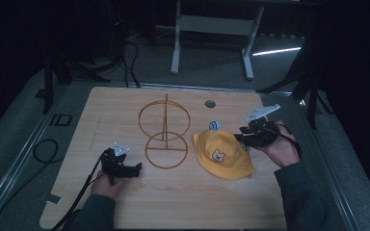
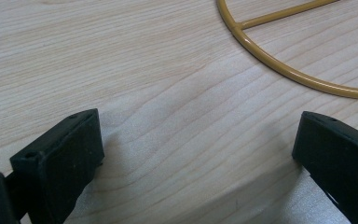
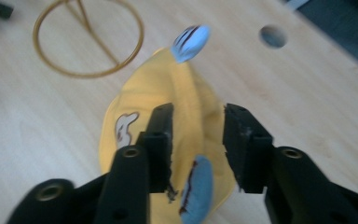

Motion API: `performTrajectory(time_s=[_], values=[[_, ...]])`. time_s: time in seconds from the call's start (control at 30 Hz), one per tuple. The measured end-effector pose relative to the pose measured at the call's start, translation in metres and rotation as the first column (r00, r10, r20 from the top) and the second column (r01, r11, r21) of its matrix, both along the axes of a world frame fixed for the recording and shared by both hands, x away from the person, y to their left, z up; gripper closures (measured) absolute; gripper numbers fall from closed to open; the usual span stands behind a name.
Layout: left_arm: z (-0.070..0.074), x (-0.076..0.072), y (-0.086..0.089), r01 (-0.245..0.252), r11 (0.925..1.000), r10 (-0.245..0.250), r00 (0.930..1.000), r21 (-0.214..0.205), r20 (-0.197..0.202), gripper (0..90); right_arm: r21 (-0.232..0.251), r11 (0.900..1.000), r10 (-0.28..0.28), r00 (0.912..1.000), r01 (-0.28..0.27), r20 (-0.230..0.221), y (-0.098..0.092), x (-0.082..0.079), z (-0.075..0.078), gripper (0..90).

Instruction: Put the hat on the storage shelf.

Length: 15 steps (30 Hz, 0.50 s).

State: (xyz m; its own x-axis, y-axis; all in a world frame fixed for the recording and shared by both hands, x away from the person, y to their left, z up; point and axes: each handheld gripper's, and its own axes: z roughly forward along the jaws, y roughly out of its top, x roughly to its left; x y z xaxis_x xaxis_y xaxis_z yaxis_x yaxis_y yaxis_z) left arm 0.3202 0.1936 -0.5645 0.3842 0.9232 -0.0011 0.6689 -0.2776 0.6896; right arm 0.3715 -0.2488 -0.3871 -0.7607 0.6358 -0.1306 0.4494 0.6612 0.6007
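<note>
A yellow child's hat (image 1: pixel 223 155) with a bear face and blue ears lies on the wooden table, right of a gold wire stand (image 1: pixel 165 130). My right gripper (image 1: pixel 241 137) hangs at the hat's right rim. In the right gripper view its jaws (image 3: pixel 198 109) stand apart over a raised fold of the hat (image 3: pixel 135 107); one blue ear (image 3: pixel 198 186) lies between them and no pad presses on it. My left gripper (image 1: pixel 136 168) rests low at the table's front left, open. Bare wood shows between its jaws (image 2: pixel 200 126), and the stand's base ring (image 2: pixel 298 74) lies just beyond.
A round hole (image 1: pixel 210 103) pierces the table (image 1: pixel 183 202) behind the hat. Cables trail off the left edge from the left gripper. Dark floor and a white table frame (image 1: pixel 212 24) lie beyond the far edge.
</note>
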Motion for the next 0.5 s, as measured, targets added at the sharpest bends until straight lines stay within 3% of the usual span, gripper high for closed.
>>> performTrajectory(time_s=[0.3, 0.5], values=[[0.0, 0.0, 0.0, 0.0, 1.0, 0.0, 1.0, 0.001, 0.001, 1.9, -0.104, 0.9938, 0.028, 0.9959, -0.037, -0.085, 0.022, 0.02, -0.007, 54.6], [0.0, 0.0, 0.0, -0.001, 1.0, 0.001, 1.0, 0.0, 0.002, 1.9, -0.134, 0.9903, 0.017, 0.9909, -0.035, -0.134, 0.029, 0.033, -0.012, 51.3]])
